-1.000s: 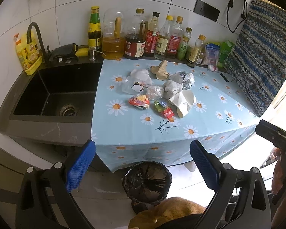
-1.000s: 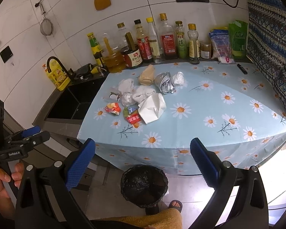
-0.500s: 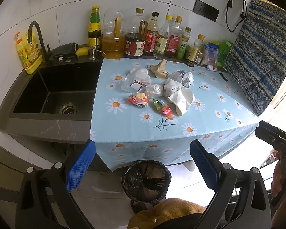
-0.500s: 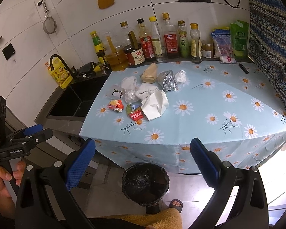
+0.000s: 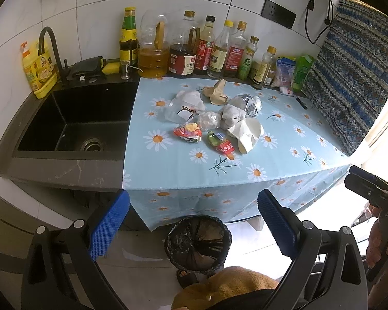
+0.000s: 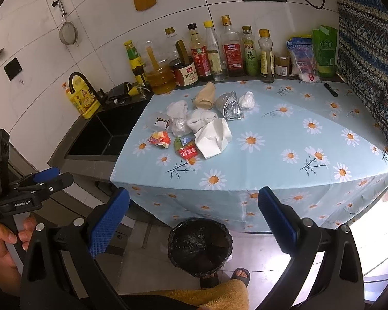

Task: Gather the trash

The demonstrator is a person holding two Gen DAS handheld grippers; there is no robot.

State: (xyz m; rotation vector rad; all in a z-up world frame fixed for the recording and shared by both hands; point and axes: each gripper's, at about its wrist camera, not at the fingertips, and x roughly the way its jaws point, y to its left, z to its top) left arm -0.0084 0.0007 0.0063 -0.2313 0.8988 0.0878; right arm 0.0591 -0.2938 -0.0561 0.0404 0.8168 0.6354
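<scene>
Left wrist view: left gripper (image 5: 193, 228) hangs back from counter, jaws wide apart, empty. Right gripper (image 6: 193, 228) likewise spread, holding nothing. Trash pile (image 5: 214, 120) of wrappers, tissue, foil sits clustered mid-tablecloth (image 5: 284, 155), well apart from both. Bin (image 6: 199, 246) stands on floor below table edge, black liner in, contents unclear, likely parked there for short drops.

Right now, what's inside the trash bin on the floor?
The bin holds a black liner, crinkled and shiny; no trash shows on it. Its bottom is dark, so small scraps there can't be ruled out. The trash pile lies on the tablecloth.
</scene>
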